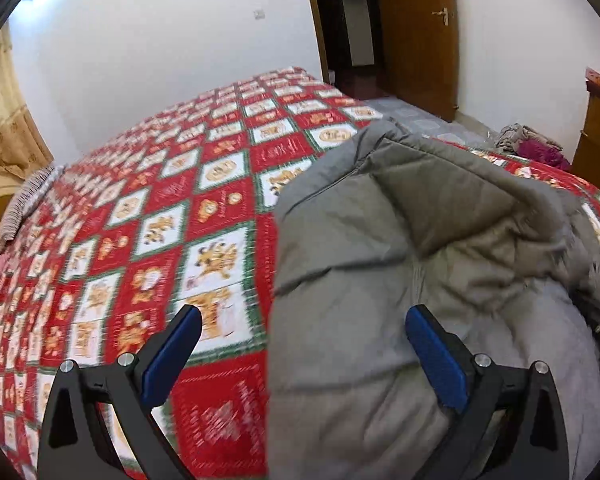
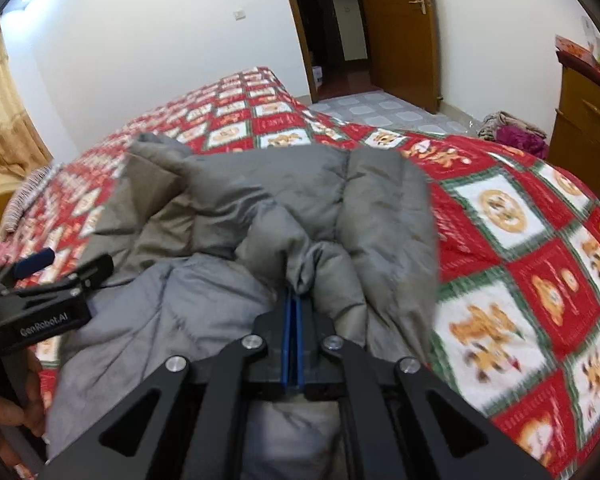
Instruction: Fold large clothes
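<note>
Right gripper (image 2: pixel 293 300) pinching the jacket (image 2: pixel 260 208) fold | left gripper (image 1: pixel 302 344) spread over jacket's edge | puffy, soft, slippery: grab seams

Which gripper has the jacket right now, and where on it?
The right gripper pinches a bunched fold of the gray jacket; the left gripper is open, holding nothing.

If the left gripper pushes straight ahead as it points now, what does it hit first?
Probably the grey padded jacket: its left edge lies between the open left gripper fingers, over the red patterned bedspread. Depth is unclear.
</note>
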The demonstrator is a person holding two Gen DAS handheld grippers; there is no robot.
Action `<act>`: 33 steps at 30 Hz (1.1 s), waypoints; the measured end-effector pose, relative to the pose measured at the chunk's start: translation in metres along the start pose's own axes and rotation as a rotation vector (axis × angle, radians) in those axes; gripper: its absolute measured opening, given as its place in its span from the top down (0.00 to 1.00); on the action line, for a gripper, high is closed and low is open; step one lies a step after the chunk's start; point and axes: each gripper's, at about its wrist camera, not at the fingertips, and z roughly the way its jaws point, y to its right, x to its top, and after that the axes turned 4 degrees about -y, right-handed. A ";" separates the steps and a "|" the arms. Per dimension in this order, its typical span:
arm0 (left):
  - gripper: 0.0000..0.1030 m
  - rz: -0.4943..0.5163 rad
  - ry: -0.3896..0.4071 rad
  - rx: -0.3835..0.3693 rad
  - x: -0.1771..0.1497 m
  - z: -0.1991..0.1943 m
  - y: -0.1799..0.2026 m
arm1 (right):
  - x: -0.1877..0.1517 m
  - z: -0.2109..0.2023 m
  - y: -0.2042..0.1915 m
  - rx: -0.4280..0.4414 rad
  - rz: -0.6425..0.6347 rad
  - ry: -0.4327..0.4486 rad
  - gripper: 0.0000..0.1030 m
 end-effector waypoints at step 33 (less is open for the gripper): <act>0.01 -0.036 0.109 -0.037 -0.128 -0.143 -0.014 | -0.128 -0.162 -0.047 -0.122 0.007 0.260 0.14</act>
